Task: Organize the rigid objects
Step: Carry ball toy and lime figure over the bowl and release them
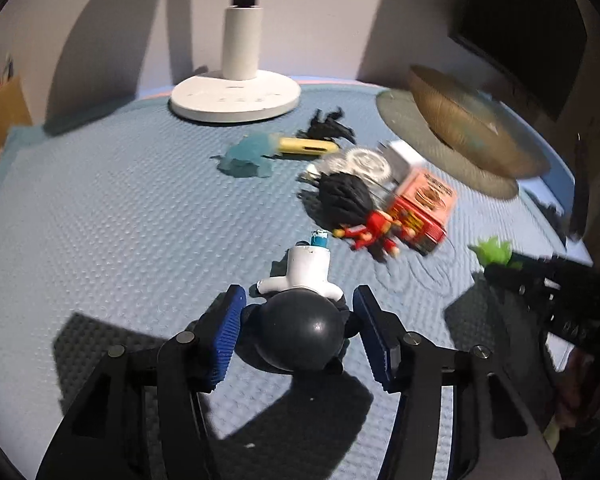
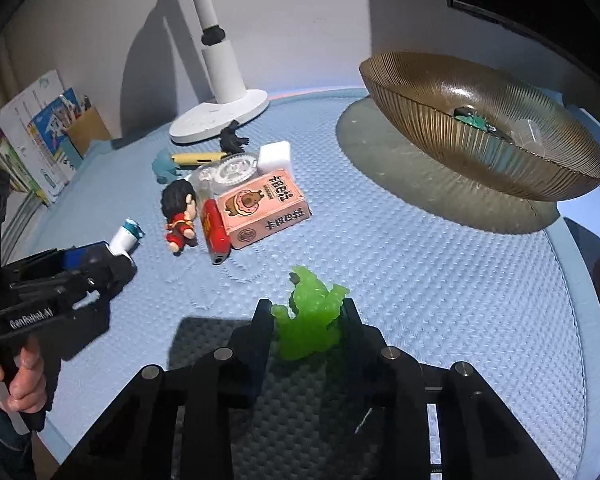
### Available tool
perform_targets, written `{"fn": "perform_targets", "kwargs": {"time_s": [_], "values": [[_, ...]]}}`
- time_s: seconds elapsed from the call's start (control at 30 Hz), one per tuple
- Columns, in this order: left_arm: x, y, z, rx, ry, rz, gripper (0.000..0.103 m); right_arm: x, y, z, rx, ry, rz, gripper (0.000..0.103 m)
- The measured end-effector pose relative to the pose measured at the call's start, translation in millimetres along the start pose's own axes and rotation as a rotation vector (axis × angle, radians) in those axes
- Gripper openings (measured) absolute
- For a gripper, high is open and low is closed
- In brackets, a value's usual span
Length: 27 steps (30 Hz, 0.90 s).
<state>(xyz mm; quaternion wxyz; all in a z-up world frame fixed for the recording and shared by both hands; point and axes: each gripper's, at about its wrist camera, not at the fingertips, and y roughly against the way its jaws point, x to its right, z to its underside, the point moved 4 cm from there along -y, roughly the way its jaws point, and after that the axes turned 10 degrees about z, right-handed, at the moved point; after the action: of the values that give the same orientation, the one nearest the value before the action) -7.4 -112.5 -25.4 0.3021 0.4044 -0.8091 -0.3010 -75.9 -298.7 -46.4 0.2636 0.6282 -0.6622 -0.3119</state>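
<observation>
Your left gripper (image 1: 300,300) stands open around a doll (image 1: 300,320) with a round black head and white body, lying on the blue mat (image 1: 100,200), pads clear of it. Your right gripper (image 2: 306,312) clamps a translucent green figure (image 2: 312,320) low over the mat, near the toy pile and the ribbed bowl (image 2: 480,140).

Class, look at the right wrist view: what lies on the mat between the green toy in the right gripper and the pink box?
Nothing: between the green toy and the pink box the blue mat is bare in the right wrist view.
</observation>
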Motion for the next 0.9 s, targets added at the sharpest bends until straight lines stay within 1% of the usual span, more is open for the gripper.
{"fn": "perform_targets", "kwargs": {"time_s": [0.1, 0.17, 0.2, 0.27, 0.3, 0.33, 0.4, 0.43, 0.5, 0.53, 0.6, 0.63, 0.7, 0.73, 0.8, 0.83, 0.9], "values": [[10.2, 10.7, -3.1, 0.035, -0.012, 0.004, 0.053, 9.3, 16.8, -4.4, 0.041, -0.022, -0.025, 0.032], [23.3, 24.4, -18.0, 0.08, -0.034, 0.013, 0.053, 21.5, 37.5, -16.4, 0.087, -0.063, -0.052, 0.032], [30.5, 30.2, -27.2, 0.099, -0.05, 0.02, 0.053, 29.9, 50.8, -25.0, 0.122, -0.079, -0.044, 0.032], [51.7, 43.4, -53.9, 0.157, -0.096, 0.04, 0.053, 47.8, 73.8, -42.9, 0.182, -0.099, 0.005, 0.032], [64.0, 49.3, -69.6, 0.181, -0.118, 0.059, 0.053, 59.2, 85.5, -54.4, 0.21, -0.114, 0.033, 0.032], [81.4, 54.5, -92.0, 0.206, -0.145, 0.092, 0.053, 73.2, 98.5, -67.2, 0.238, -0.134, 0.061, 0.032], [104.8, 57.9, -119.1, 0.235, -0.165, 0.126, 0.053, 96.3, 115.0, -91.5, 0.27, -0.165, 0.099, 0.032], [119.3, 56.4, -137.4, 0.248, -0.169, 0.154, 0.053, 108.9, 120.6, -103.2, 0.278, -0.183, 0.126, 0.032], [144.0, 43.0, -165.3, 0.249, -0.176, 0.218, 0.053, 125.4, 119.3, -118.1, 0.258, -0.201, 0.171, 0.032], [153.4, 30.4, -174.4, 0.234, -0.176, 0.232, 0.053, 134.7, 111.0, -124.4, 0.227, -0.213, 0.186, 0.032], [165.1, 4.5, -181.8, 0.191, -0.168, 0.239, 0.053, 146.1, 92.1, -125.8, 0.162, -0.236, 0.185, 0.032], [172.2, -17.7, -182.8, 0.157, -0.171, 0.24, 0.053, 153.1, 73.6, -123.1, 0.104, -0.256, 0.176, 0.032], [180.5, -44.3, -177.7, 0.108, -0.181, 0.227, 0.053, 160.6, 47.1, -115.4, 0.03, -0.273, 0.158, 0.032], [183.6, -61.2, -173.8, 0.076, -0.183, 0.22, 0.053, 164.4, 39.8, -110.8, 0.009, -0.275, 0.157, 0.032], [185.6, -83.6, -166.7, 0.035, -0.181, 0.216, 0.053, 170.6, 26.1, -103.8, -0.021, -0.271, 0.162, 0.032], [185.7, -94.3, -164.0, 0.02, -0.176, 0.212, 0.053, 172.1, 23.9, -101.2, -0.022, -0.269, 0.159, 0.032], [189.9, -102.8, -162.1, 0.007, -0.174, 0.209, 0.053, 173.6, 21.2, -99.6, -0.024, -0.263, 0.16, 0.032]]}}
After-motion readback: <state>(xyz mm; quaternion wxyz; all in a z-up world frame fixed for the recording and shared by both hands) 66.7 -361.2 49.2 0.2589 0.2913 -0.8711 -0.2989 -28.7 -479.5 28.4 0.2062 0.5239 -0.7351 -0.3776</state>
